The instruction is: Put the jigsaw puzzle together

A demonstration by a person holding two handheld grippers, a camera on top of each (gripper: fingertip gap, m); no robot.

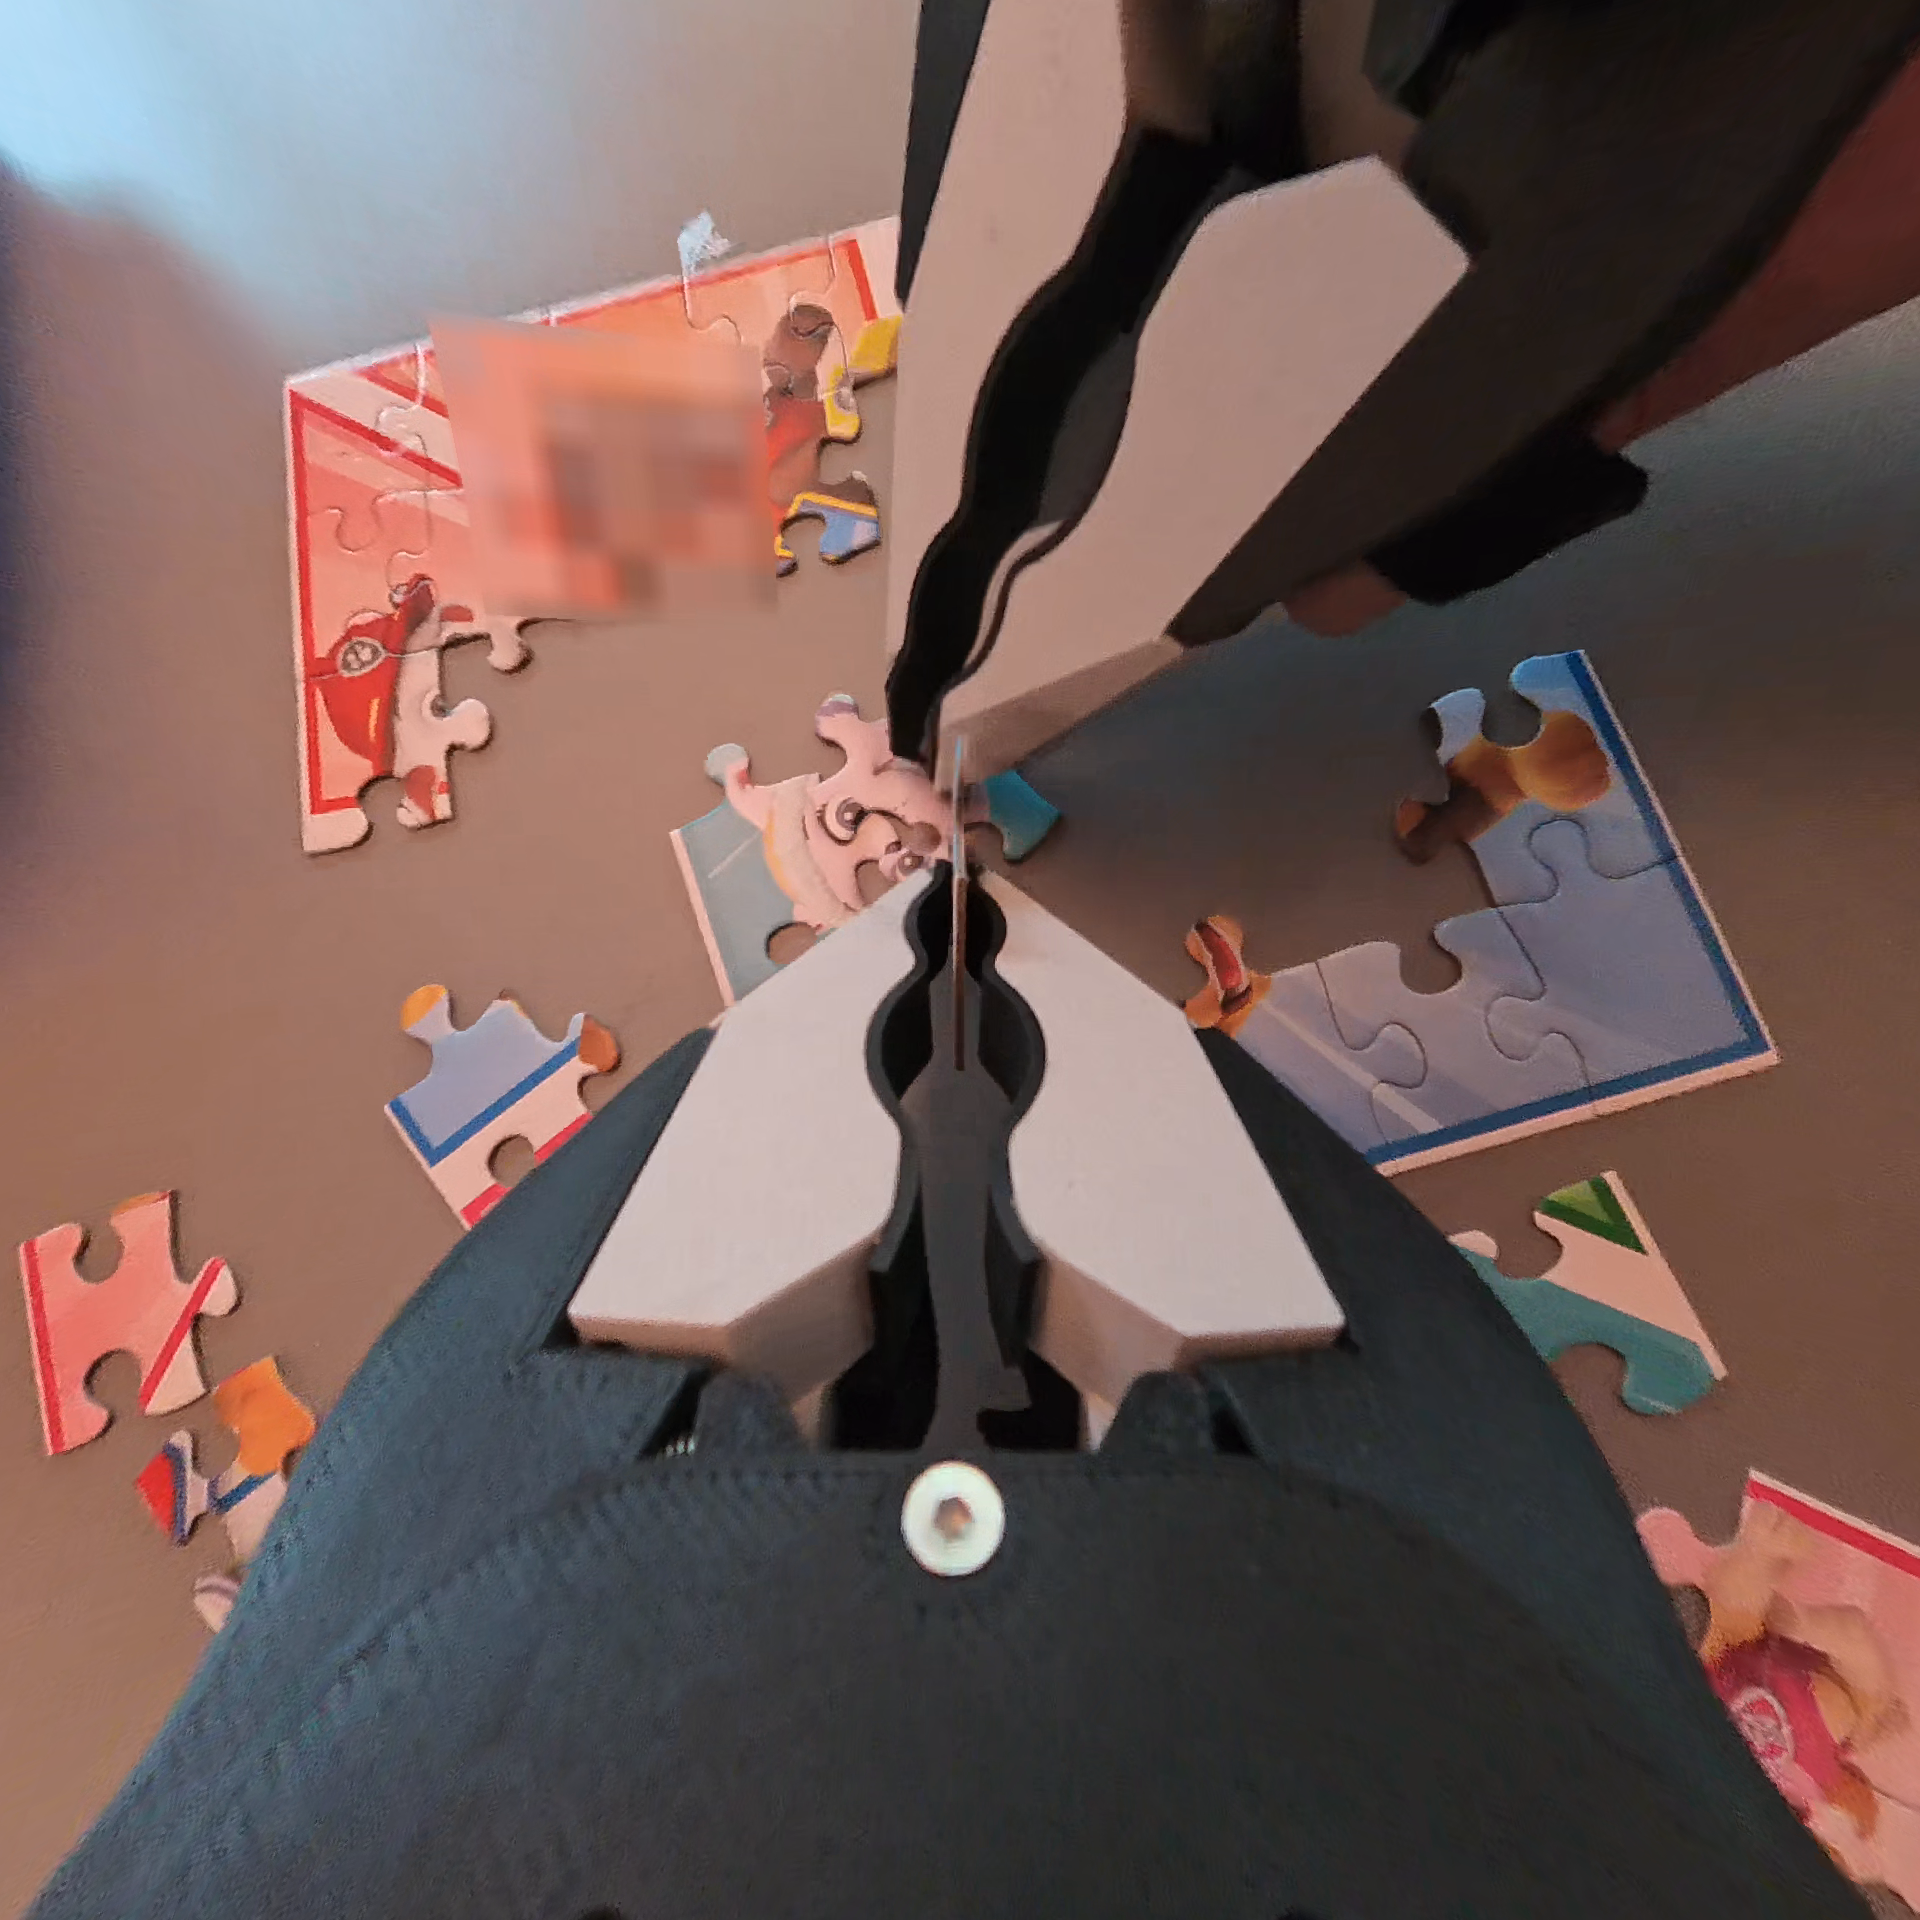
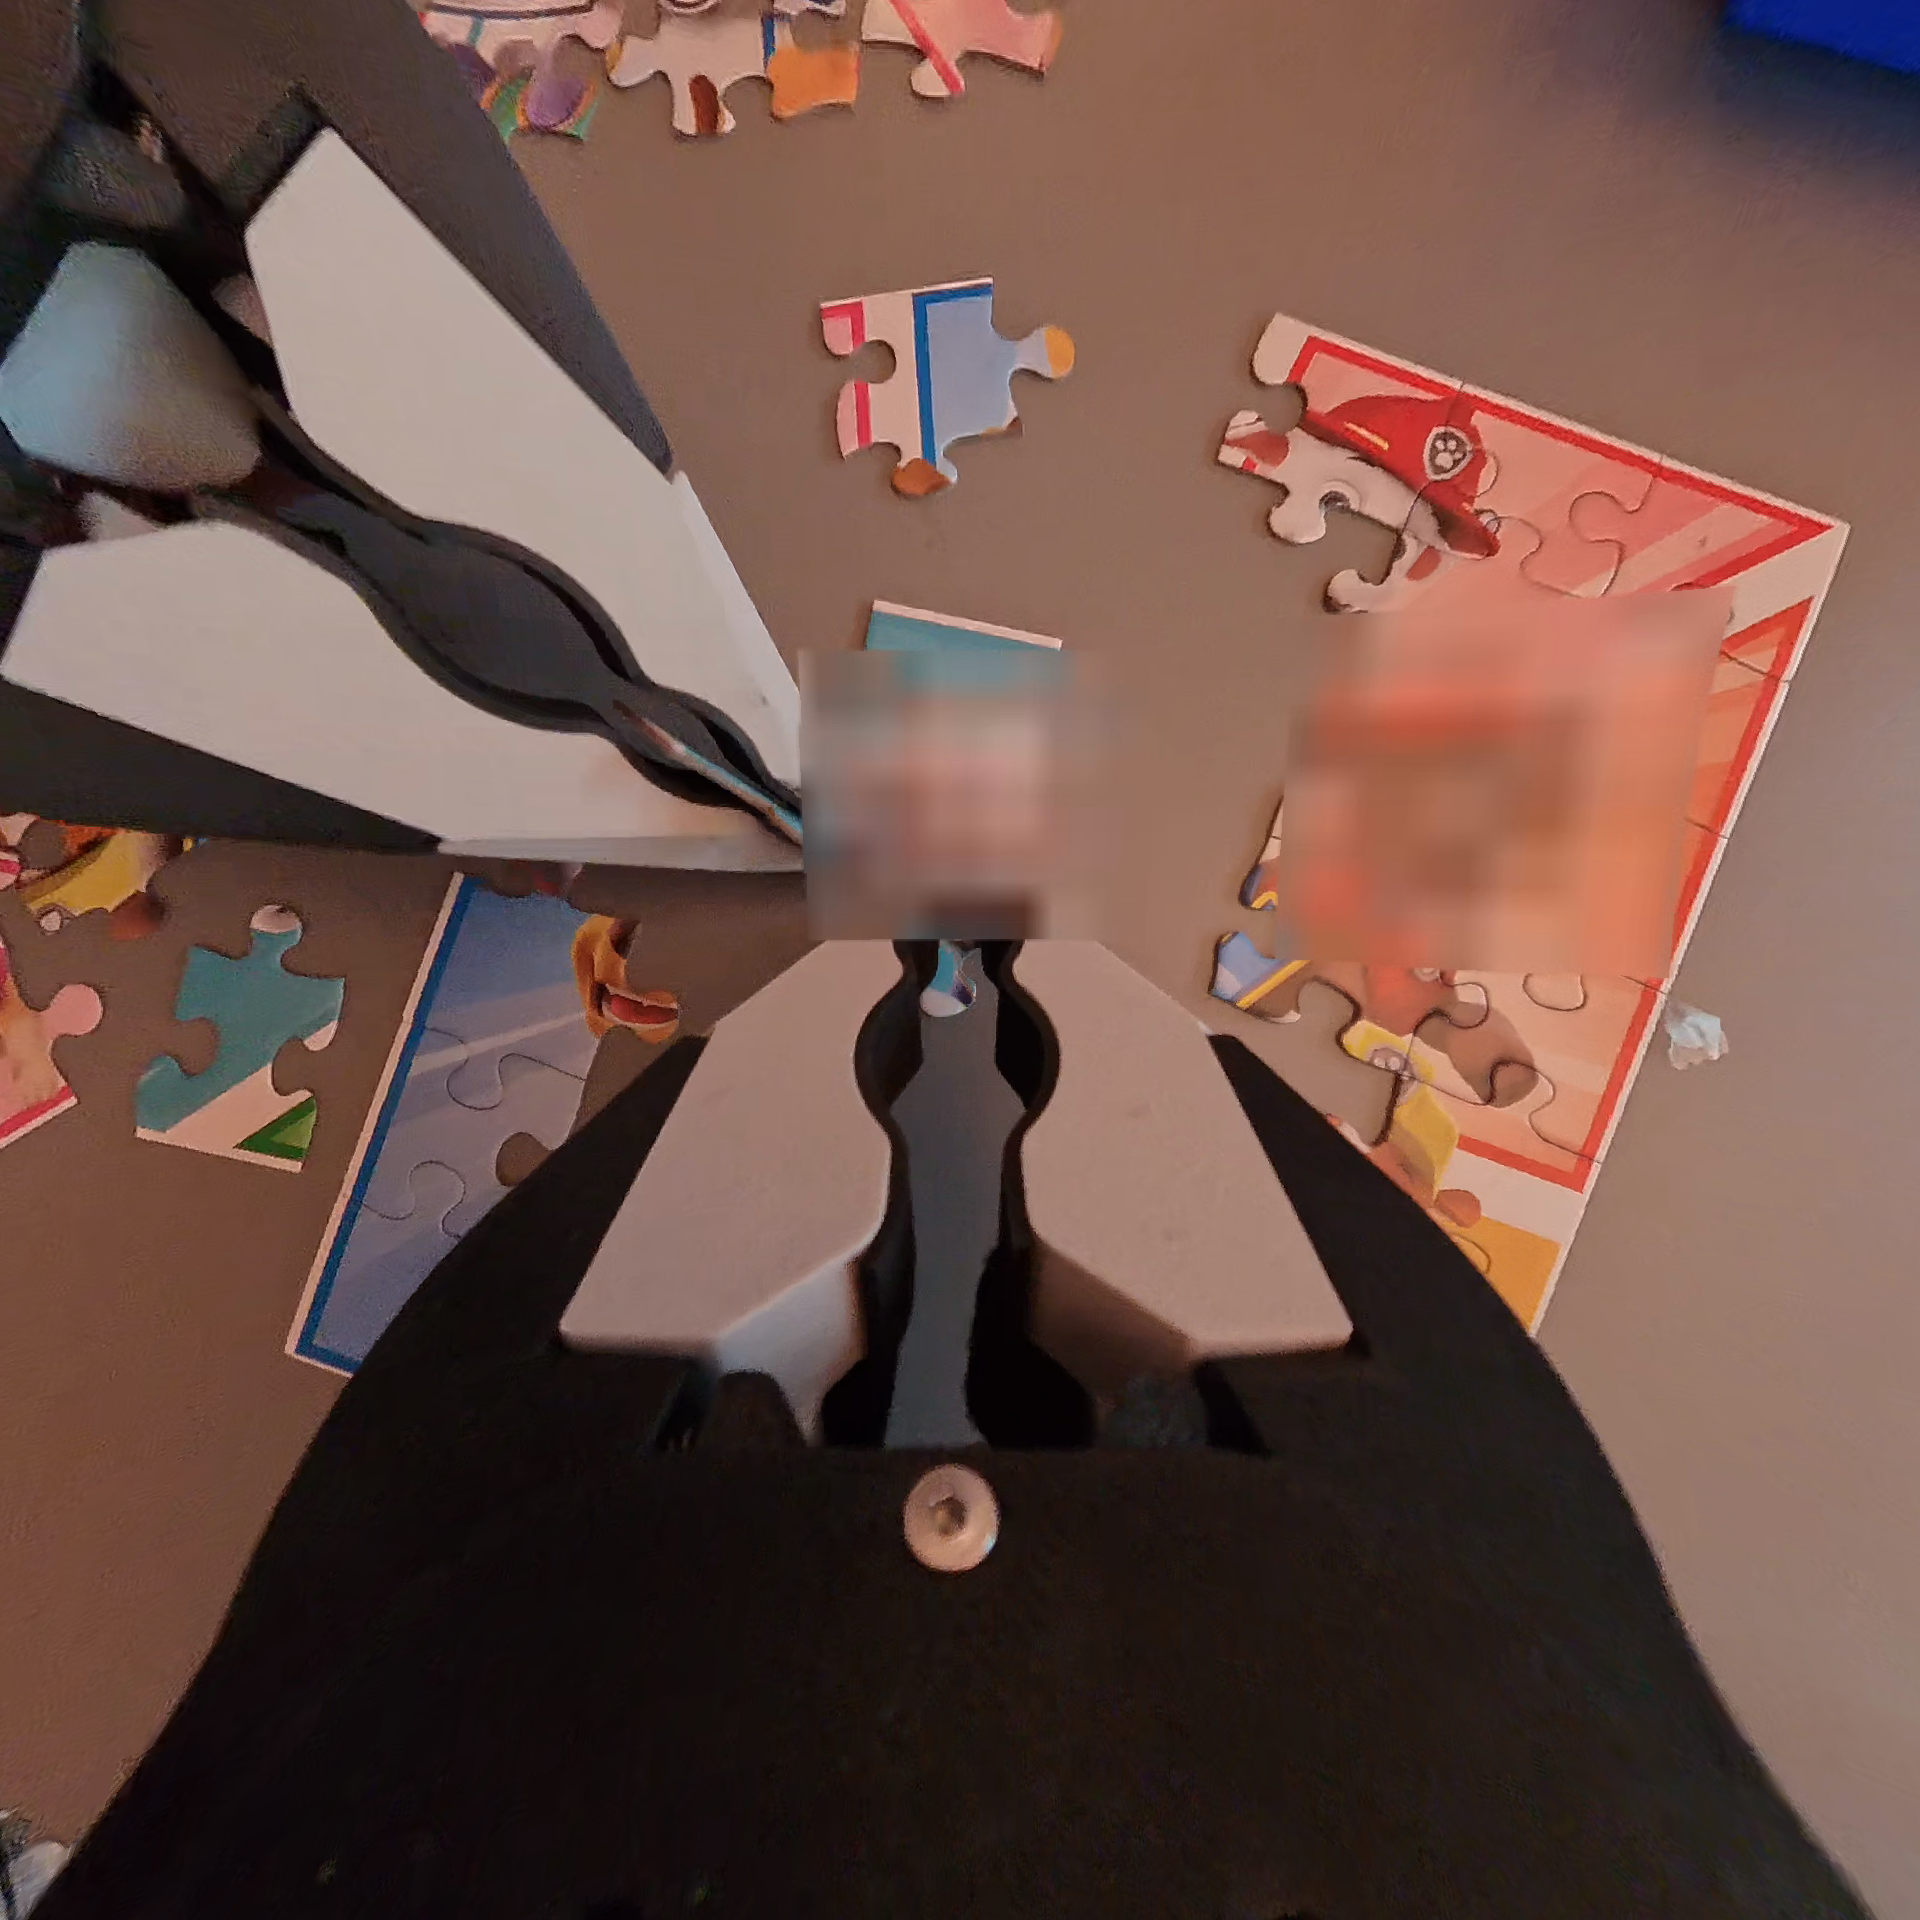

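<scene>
Puzzle piece (image 1: pixel 957 935) pinched edge-on within left claw (image 1: pixel 958 883).

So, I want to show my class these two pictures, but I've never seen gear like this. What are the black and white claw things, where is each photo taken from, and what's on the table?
Each picture comes from a camera mounted on a hand-held claw, looking forward along its two white fingers. No robot: a person holds one claw in each hand.

In the left wrist view, the left claw is shut on a thin puzzle piece seen edge-on. The right claw reaches in from above.

In the right wrist view, the right claw appears shut on a small piece tab, though a blurred patch hides most of it.

On the brown table lie a partly joined red section, a blue section and loose pieces, such as one with a blue stripe.
</scene>
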